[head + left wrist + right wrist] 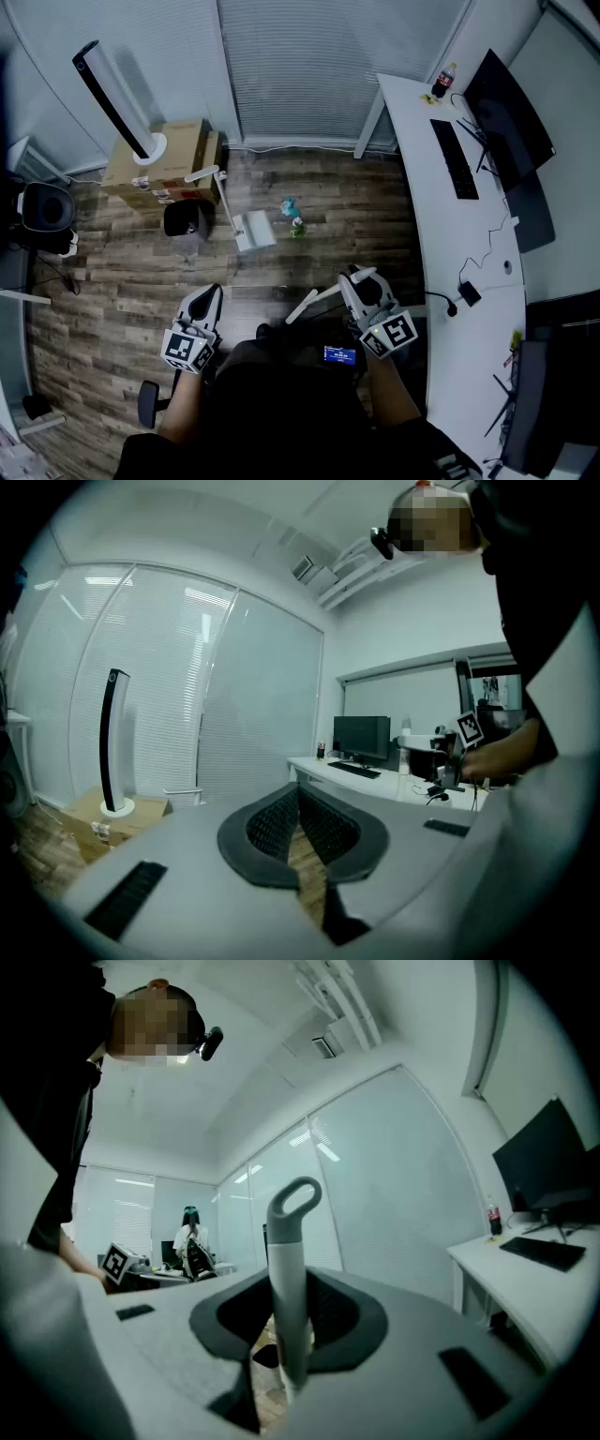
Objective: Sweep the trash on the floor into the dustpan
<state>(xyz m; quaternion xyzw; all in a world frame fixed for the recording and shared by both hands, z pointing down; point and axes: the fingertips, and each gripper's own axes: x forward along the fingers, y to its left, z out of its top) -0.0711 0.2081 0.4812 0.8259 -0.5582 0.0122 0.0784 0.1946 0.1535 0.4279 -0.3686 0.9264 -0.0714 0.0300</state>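
Observation:
Two bits of trash lie on the wood floor, a pale blue piece (290, 205) and a green one (298, 227). Just left of them stands a white dustpan (254, 231), its long handle (208, 174) reaching up and left. My right gripper (367, 294) (286, 1327) is shut on a white and grey broom handle (314, 303) (288, 1283) with a loop at its end; the broom's head is hidden. Near my left knee, my left gripper (199, 315) (300, 829) is shut with nothing in it. Both grippers are well short of the trash.
A tower fan (114, 97) stands on a cardboard box (175, 157) at the back left, with a black bin (186, 217) beside it. A white desk (448, 253) with monitor (507, 114), keyboard (455, 158) and bottle (443, 81) runs along the right.

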